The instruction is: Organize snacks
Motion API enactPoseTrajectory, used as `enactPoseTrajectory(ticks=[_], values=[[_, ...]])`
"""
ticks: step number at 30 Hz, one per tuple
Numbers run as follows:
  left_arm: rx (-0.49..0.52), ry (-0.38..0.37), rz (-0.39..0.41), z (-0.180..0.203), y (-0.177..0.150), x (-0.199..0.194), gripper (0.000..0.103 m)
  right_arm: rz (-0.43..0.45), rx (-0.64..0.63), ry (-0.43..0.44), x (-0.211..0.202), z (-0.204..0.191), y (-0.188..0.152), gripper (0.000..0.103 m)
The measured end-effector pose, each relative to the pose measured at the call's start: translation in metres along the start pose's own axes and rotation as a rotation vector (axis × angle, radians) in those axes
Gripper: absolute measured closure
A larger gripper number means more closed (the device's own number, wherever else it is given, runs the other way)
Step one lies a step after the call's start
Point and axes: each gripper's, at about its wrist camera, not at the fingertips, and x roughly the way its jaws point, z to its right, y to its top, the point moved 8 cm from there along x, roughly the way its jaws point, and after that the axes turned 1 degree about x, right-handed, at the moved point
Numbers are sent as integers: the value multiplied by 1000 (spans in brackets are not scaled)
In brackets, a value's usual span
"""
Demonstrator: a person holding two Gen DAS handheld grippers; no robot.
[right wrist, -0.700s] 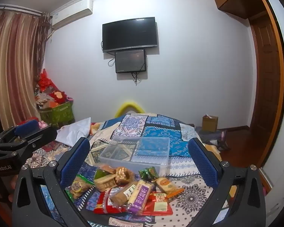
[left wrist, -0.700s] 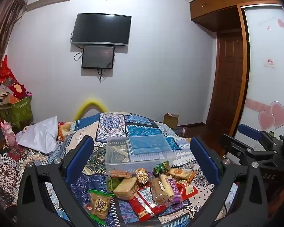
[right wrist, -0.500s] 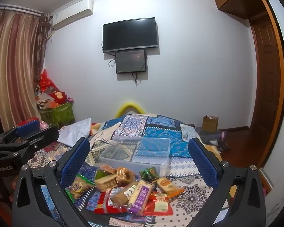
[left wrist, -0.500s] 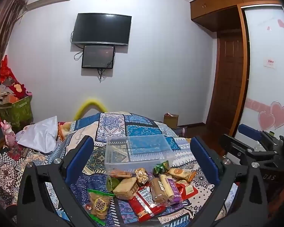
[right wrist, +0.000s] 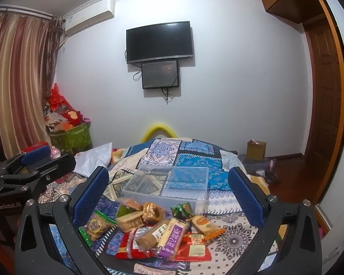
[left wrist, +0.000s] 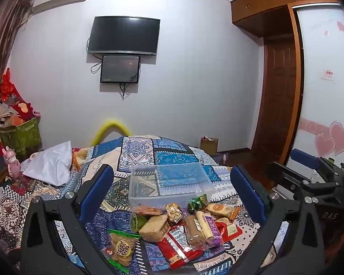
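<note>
A pile of wrapped snacks (left wrist: 172,226) lies on a patterned quilt in front of a clear plastic box (left wrist: 169,183), which holds nothing I can see. The pile (right wrist: 153,226) and the box (right wrist: 167,185) also show in the right wrist view. My left gripper (left wrist: 172,190) is open and empty, held above and short of the pile. My right gripper (right wrist: 167,190) is open and empty at a similar height. Each gripper shows at the edge of the other's view: the right one (left wrist: 309,178), the left one (right wrist: 27,169).
The quilt (left wrist: 149,151) covers a bed. A white bag (left wrist: 50,162) lies at its left. A green basket of red items (left wrist: 20,135) stands far left, a cardboard box (right wrist: 255,150) on the floor at right, near a wooden door (right wrist: 323,114).
</note>
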Motion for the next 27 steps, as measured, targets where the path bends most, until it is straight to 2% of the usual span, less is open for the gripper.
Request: enactPoseTrajectory(ticks=[27], values=[[2,9,-4,0,-7,5,0,-1,1,6,1,-3,-4,0]])
